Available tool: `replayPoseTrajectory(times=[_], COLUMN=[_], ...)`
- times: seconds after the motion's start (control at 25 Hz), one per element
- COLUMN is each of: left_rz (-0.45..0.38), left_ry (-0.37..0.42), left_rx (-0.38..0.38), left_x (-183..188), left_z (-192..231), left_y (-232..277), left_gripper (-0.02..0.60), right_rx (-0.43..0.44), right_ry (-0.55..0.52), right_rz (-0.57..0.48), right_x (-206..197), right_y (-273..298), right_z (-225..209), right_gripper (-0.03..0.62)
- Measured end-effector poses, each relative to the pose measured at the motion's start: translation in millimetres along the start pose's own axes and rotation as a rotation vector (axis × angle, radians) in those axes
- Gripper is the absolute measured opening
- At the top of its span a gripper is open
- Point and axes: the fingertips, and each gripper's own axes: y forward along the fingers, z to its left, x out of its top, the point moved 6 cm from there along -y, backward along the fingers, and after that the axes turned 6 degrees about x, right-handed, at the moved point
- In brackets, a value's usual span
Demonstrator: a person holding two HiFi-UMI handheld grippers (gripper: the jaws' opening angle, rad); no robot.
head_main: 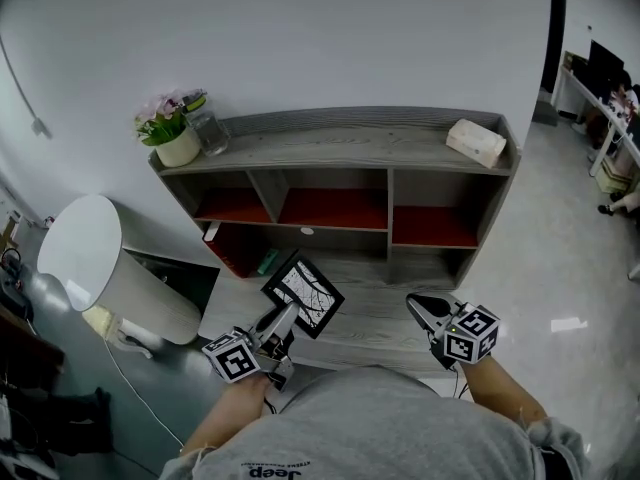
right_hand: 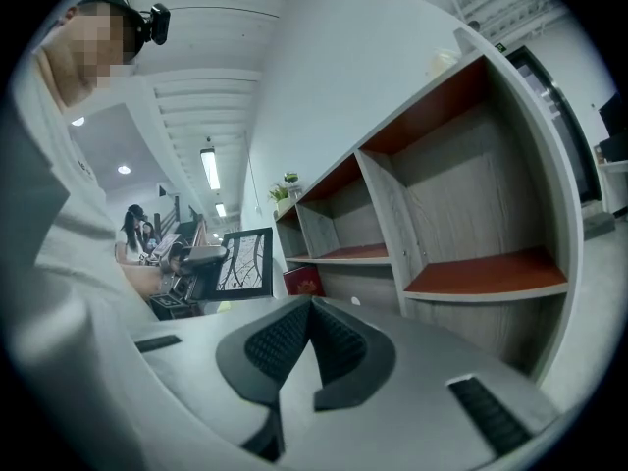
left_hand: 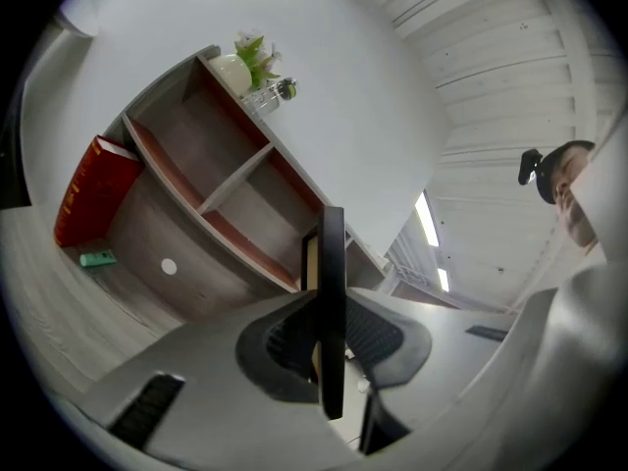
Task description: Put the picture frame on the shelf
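The picture frame [head_main: 303,295], black-edged with a branch drawing, hangs tilted above the grey lower ledge [head_main: 370,318] in front of the shelf unit [head_main: 390,138]. My left gripper [head_main: 283,320] is shut on its lower left edge. In the left gripper view the frame [left_hand: 332,302] stands edge-on between the pads of the left gripper [left_hand: 329,337]. My right gripper [head_main: 420,308] hovers to the right of the frame, apart from it, shut with nothing in it. In the right gripper view the right gripper [right_hand: 312,307] has its tips touching, and the frame [right_hand: 245,261] shows off to the left.
The shelf has red-floored compartments. On its top stand a flower pot [head_main: 175,138], a glass jar [head_main: 208,131] and a beige box [head_main: 476,141]. A red book [head_main: 235,248] and a small green item [head_main: 268,261] sit low at the left. A white round table [head_main: 90,258] stands at the left.
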Motion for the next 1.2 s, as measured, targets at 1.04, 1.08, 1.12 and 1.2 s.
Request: replayPoseTrajectory(times=[1.04,1.08,1.12,1.2], left_rz=[0.102,0.091,0.079,0.061], left_ry=[-0.250,-0.261,-0.277,-0.314], left_rx=[-0.227,-0.232,-0.230,-0.215], left_x=[68,69,68,64], left_z=[131,131,131,134], left_y=[98,101,102,105], left_gripper=[0.087,0.086,0.086,0.086], right_rx=[-0.099,-0.094,-0.089,-0.078], right_ry=[-0.027,-0.026,-0.026,-0.035], right_rz=[0.027,0.033,0.040,0.056], right_x=[48,47,45,42], right_y=[148,148,147,144], right_z=[-36,-35,-34,-30], right_gripper=[0.014,0.014,0.014,0.014])
